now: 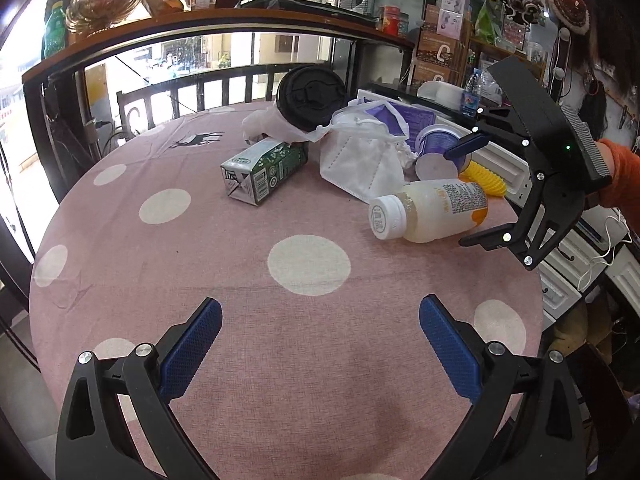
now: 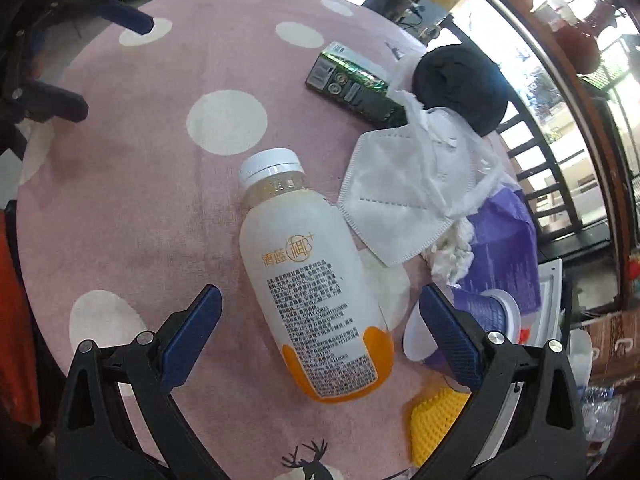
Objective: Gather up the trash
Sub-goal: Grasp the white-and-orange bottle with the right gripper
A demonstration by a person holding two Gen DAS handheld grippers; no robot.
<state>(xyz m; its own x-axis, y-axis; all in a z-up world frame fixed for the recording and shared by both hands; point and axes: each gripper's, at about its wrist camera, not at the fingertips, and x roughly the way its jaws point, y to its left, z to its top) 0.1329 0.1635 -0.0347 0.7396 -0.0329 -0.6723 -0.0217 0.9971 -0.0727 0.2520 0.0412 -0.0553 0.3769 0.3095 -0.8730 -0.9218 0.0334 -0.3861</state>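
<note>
Blue ribbed pads stand wide apart on the right gripper (image 2: 320, 308), and the white drink bottle (image 2: 312, 280) lies on its side between them, cap pointing away. Nothing is pinched yet; the pads flank the bottle's lower body without touching it, which reads as lining up for a grasp across the width, where a round plastic body is least likely to roll out. Just beside the right pad sits a purple yogurt cup (image 2: 480, 320) tipped over, and a yellow bumpy thing (image 2: 436, 420) lies nearer still, so a closing pad could catch the cup.

Beyond the bottle, touching or overlapping one another, lie a white face mask (image 2: 392, 200), a wad of tissue (image 2: 452, 252), a purple wrapper (image 2: 508, 248), a green carton (image 2: 356, 88) and a black-lidded cup (image 2: 460, 84) on its side. Bunching like this probably means each piece must be lifted singly.

The left gripper (image 1: 320, 320) hovers over bare cloth, fingers spread and empty, well apart from the litter, seemingly waiting.

All rests on a round table under a pink tablecloth (image 1: 224, 280) with white dots. Behind stand a dark railing (image 1: 224, 84), a wooden shelf (image 1: 200, 28) with ornaments, and bright windows.
</note>
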